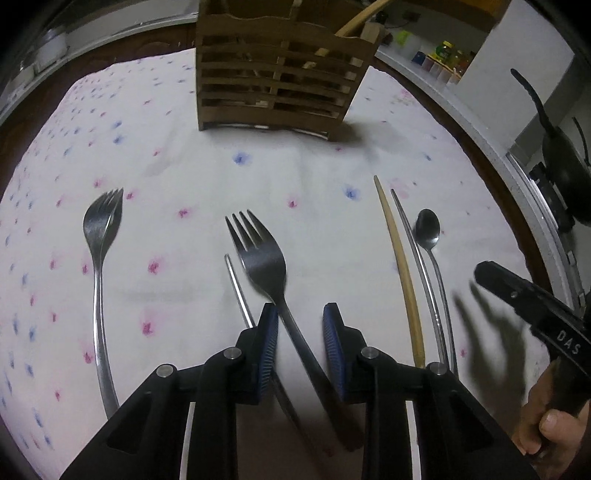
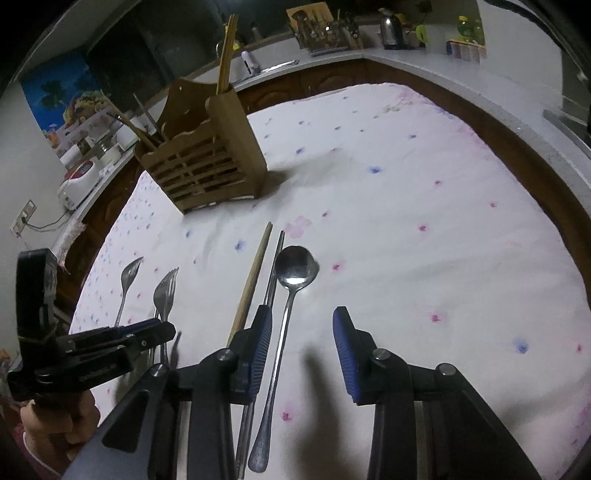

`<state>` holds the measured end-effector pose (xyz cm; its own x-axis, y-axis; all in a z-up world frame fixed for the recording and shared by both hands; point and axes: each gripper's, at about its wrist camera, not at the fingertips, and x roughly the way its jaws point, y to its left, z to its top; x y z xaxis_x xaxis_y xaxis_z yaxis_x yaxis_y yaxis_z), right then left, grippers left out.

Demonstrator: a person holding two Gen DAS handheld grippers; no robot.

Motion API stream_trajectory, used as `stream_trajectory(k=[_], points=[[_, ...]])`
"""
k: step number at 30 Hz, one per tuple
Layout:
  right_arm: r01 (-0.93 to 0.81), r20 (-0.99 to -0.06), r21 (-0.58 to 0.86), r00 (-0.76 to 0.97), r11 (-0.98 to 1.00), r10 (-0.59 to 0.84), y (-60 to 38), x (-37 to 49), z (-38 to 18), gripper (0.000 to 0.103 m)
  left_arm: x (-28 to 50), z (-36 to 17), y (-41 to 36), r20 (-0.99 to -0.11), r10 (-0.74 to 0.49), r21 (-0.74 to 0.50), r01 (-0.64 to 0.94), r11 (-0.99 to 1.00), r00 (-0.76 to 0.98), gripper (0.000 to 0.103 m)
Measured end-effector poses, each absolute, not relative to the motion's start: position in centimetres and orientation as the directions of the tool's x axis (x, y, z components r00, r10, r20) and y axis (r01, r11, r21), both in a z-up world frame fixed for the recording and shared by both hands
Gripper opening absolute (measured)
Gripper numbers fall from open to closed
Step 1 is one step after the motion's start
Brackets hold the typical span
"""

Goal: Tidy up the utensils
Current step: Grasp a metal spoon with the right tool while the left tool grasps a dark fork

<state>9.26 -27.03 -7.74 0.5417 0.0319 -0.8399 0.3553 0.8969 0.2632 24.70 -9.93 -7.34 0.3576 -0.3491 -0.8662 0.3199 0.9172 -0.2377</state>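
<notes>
Left claw [image 1: 300,341] astride shiny steel fork [image 1: 263,258]

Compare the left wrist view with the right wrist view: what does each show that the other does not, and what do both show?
Left wrist only: the near fork with its handle lying between the open fingers of the left tool, and a dark pan at the right edge.
Right wrist only: the spoon with its handle between the open fingers of the right tool, plus a kettle and a fruit poster behind.
Both: the wooden holder, the second fork, the wooden chopstick and the flowered cloth.
</notes>
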Motion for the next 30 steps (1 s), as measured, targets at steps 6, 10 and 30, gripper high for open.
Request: stream_trajectory(k=[6,10,30], points=[[0.338,-0.862,0.233,0.506,0.912,0.033,-26.6,11.3,-9.5,0.030,25.7,-7.5,-10.4,-0.863,-0.342,-0.220,0.334,0.917,0.371,0.025],[0.333,-0.872,0.215,0.489,0.918,0.027,-26.7,12.7,-10.5,0.030,26.2,-7.7,-10.4,-0.861,-0.354,-0.229,0.342,0.911,0.366,0.025],[0.339,-0.837,0.262,0.546,0.903,0.038,-28.9,13.0,-9.6,0.001,27.0,-8.1,-8.7,-0.819,-0.427,-0.314,0.324,0.893,0.383,0.015]])
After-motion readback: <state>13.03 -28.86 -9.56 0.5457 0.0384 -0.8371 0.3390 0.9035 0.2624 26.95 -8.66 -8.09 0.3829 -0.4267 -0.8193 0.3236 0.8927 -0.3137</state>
